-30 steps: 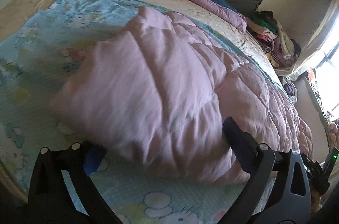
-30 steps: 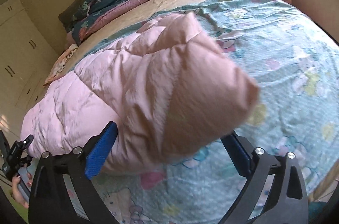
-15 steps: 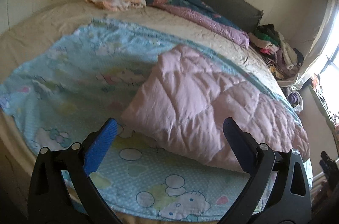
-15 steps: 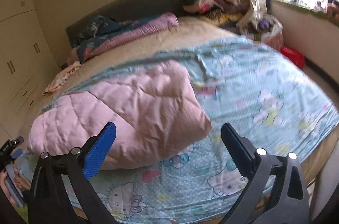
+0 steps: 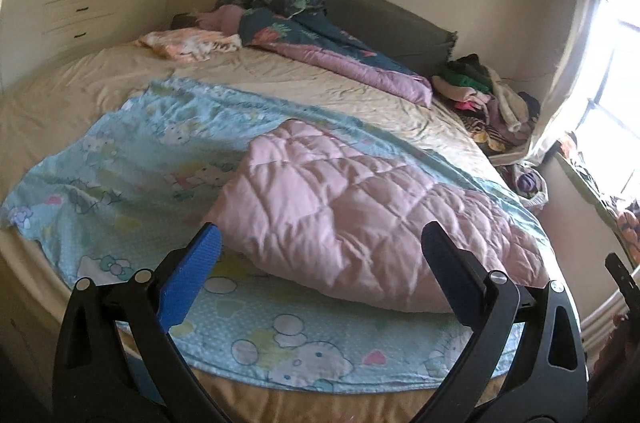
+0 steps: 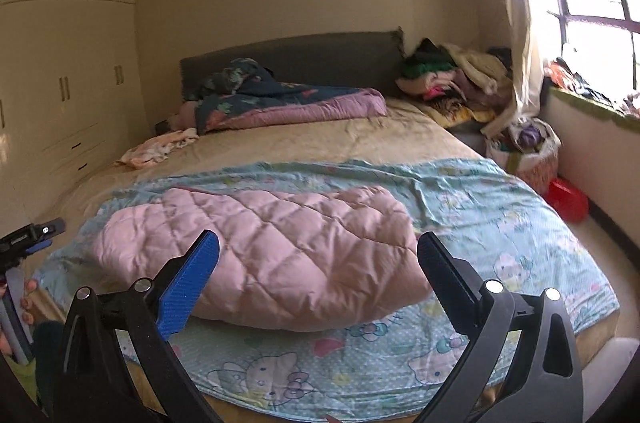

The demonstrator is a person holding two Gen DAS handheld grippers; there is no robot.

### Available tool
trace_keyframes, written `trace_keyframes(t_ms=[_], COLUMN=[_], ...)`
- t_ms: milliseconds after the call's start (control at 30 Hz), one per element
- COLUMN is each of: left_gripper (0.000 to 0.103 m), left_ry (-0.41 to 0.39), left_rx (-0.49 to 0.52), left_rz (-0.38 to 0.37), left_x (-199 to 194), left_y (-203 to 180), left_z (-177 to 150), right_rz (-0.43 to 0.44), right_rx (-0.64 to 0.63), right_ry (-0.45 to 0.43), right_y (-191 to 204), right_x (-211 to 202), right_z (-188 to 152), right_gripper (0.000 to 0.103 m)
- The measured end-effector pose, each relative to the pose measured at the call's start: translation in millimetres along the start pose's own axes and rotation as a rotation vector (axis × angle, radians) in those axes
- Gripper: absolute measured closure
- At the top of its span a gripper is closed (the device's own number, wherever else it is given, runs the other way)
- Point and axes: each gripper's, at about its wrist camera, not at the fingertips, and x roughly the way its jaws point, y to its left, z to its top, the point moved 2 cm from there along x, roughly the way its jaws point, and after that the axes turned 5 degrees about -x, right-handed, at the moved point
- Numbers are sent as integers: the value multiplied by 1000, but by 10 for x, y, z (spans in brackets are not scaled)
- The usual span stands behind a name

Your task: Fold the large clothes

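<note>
Quilt [image 6: 264, 255], pink and folded into a thick pad, lies on the cartoon-print sheet [image 6: 500, 223] near the foot of the bed [image 6: 340, 143], ahead of and below both claws, long axis running left to right across the bed. Left gripper [image 5: 320, 251] and right gripper [image 6: 318, 253] both hang wide apart, holding nothing, clear of the fabric. Neither looks clearly nearer. Left wrist view shows the quilt's left folded corner; right wrist view shows its rounded right end and the person's hand [image 6: 16, 307] on the other handle.
</note>
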Motion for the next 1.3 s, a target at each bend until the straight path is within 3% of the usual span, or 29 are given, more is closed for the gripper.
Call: trace_keyframes(t_ms=[233,600,900,1300], left_gripper=[9,9,9,9], left_ry=[1,75,100,101], left_rx=[51,151,194,196], left_rz=[-31,-61,-60,-55], left_x=[-54,82,167,183], left_y=[-291,-615,-730,-733], left_z=[-172,-569,-708,-716], right_rz=[23,17,66,72], right_rx=[-57,-150,-65,-61], right_ry=[-16,2,133,138], right_y=[285,621,541,552], right_x=[-139,-84,213,241], right_z=[-33,-310,-512,-540], right_gripper=[4,4,4,4])
